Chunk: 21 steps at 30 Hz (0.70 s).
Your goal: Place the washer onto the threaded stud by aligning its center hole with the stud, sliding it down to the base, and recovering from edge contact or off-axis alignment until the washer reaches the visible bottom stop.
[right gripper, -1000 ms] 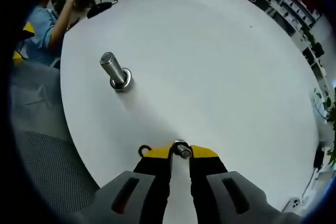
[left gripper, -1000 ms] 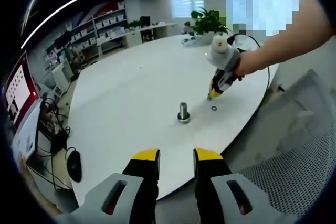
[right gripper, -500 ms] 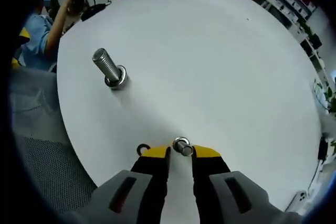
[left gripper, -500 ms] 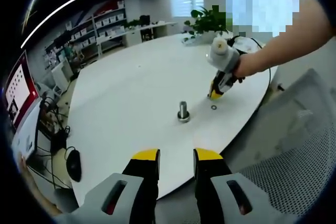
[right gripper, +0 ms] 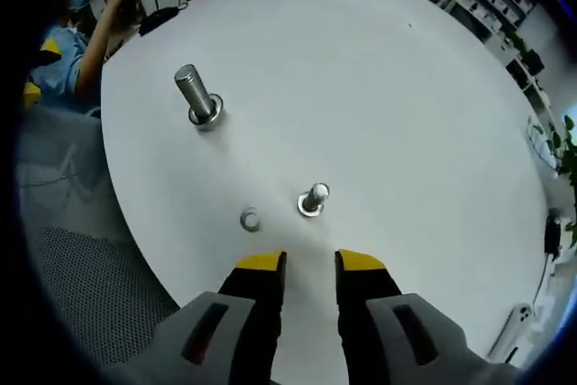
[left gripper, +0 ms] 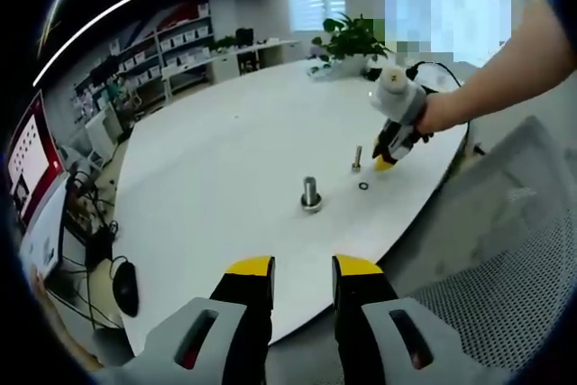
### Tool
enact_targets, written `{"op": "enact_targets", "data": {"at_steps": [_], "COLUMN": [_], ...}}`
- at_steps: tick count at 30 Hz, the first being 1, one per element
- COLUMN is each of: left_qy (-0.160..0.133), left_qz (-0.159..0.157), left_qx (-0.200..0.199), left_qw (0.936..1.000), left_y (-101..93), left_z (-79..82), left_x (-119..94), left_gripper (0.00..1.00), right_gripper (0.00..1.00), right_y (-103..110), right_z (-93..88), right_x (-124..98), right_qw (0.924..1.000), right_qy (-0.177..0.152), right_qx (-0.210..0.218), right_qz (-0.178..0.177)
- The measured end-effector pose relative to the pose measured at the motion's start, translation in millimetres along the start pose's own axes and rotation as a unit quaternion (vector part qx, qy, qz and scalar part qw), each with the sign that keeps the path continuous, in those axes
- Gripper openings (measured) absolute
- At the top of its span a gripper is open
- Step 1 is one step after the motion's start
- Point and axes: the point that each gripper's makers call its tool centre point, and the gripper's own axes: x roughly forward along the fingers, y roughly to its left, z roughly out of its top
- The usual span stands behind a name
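Observation:
On the round white table a small threaded stud stands upright just ahead of my right gripper, whose jaws are open and empty. A loose washer lies flat to the stud's left, near the table edge. Farther off stands a larger threaded stud with a ring at its base. In the left gripper view the large stud, small stud and washer sit mid-table, with the right gripper held in a hand beside them. My left gripper hangs open off the table's near edge.
A mesh chair stands beside the table, seen too as a grey mesh seat. A potted plant sits at the far rim. A monitor and a mouse are on a desk at left. A person's sleeve shows beyond the table.
My right gripper has opened, let go of the small stud and drawn back; the stud now stands free on the table. The left gripper has stayed put.

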Motion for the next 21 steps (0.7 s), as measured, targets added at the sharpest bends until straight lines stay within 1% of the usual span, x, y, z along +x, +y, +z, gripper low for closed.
{"op": "enact_targets", "data": {"at_steps": [3,5,7,9,13,16,21], "left_qy": [0.000,0.000,0.002,0.002,0.005,0.003,0.003], "left_qz": [-0.001,-0.003,-0.004,-0.005,-0.008,-0.008,-0.008], "left_qx": [0.002,0.004,0.003,0.002,0.006,0.006,0.006], "left_qw": [1.0000,1.0000,1.0000,1.0000,0.9999,0.9999,0.9999], "left_y": [-1.1,-1.9,-2.1,-2.4,-4.4,-4.0,-3.9], "left_z": [0.1,-0.1,-0.9,-1.2,-2.3,-1.4,-1.7], "left_x": [0,0,1,1,0,0,0], "left_gripper": [0.23,0.23,0.23,0.23,0.23,0.23,0.23], "right_gripper": [0.25,0.25,0.25,0.25,0.25,0.25,0.25], "right_y": [7,13,19,25,40,42,49], "right_z": [-15.1,-21.4,-23.0,-21.3,-12.3,-4.8,6.6], "right_x": [1,2,3,6,10,12,15], "right_qw": [0.9999,0.9998,0.9997,0.9997,0.9995,0.9995,0.9991], "right_qy": [0.007,0.010,0.009,0.006,-0.004,-0.010,-0.019], "right_qx": [0.013,0.018,0.020,0.019,0.012,0.008,0.004], "right_qz": [0.004,0.008,0.010,0.015,0.029,0.028,0.037]}}
